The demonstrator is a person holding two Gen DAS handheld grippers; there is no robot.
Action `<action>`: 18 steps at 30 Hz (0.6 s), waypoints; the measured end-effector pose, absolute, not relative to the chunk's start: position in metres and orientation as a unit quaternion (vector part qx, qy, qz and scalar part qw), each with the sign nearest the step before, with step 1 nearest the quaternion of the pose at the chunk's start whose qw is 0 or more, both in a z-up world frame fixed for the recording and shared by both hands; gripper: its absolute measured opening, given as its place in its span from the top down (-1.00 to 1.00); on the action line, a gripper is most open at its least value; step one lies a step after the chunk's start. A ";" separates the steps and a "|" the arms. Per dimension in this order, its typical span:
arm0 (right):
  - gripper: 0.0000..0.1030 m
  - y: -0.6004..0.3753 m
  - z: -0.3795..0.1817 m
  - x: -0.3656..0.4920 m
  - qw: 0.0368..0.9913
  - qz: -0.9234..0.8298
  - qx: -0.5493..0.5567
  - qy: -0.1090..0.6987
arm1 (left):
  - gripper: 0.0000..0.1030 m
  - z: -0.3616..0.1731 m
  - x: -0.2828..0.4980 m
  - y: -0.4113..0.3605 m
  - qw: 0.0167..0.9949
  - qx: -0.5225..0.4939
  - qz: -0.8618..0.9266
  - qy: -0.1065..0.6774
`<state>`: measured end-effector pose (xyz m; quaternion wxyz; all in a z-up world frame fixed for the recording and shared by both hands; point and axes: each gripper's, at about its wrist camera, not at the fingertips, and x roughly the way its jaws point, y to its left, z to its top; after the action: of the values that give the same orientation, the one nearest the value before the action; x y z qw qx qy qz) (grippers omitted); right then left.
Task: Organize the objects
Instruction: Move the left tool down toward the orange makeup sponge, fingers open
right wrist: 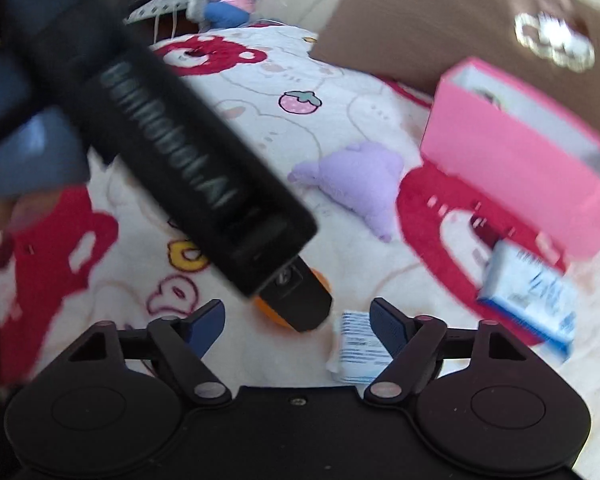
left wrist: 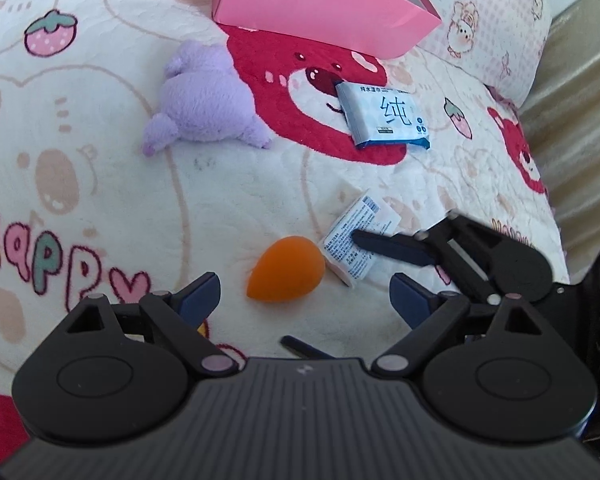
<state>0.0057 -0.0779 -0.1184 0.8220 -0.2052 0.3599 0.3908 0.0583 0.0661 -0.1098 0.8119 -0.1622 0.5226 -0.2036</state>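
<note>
An orange egg-shaped sponge (left wrist: 284, 276) lies on the bed blanket, just ahead of my left gripper (left wrist: 306, 294), which stands open with its pads off the sponge. A white printed packet (left wrist: 346, 258) lies right of the sponge. One finger (left wrist: 396, 246) of the right gripper rests over it. In the right wrist view my right gripper (right wrist: 298, 326) is open; the packet (right wrist: 356, 348) sits against its right finger. A finger (right wrist: 300, 300) of the left gripper covers most of the sponge (right wrist: 265, 307).
A purple plush (left wrist: 208, 100), a blue wipes pack (left wrist: 384, 116) and an open pink box (left wrist: 324, 4) lie farther back on the blanket (left wrist: 100, 140). A patterned pillow (left wrist: 492, 28) is at the right; the bed edge runs along it. A blue sleeve (right wrist: 32, 152) is at the left.
</note>
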 end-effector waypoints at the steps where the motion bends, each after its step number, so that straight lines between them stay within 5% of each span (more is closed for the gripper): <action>1: -0.44 -0.077 -0.120 0.007 0.821 0.393 -0.201 0.363 | -0.72 -0.112 0.059 0.066 0.812 -0.165 -0.202 0.522; 6: -0.16 -0.077 -0.127 0.012 0.824 0.389 -0.181 0.371 | -0.26 -0.120 0.066 0.062 0.812 -0.163 -0.197 0.525; 18: -0.04 -0.084 -0.137 0.011 0.826 0.394 -0.176 0.362 | -0.18 -0.134 0.060 0.067 0.803 -0.203 -0.181 0.531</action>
<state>0.0110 -0.0840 -0.1368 0.8262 -0.1762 0.3618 0.3943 0.0597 0.0673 -0.1336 0.8029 -0.2032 0.5306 -0.1805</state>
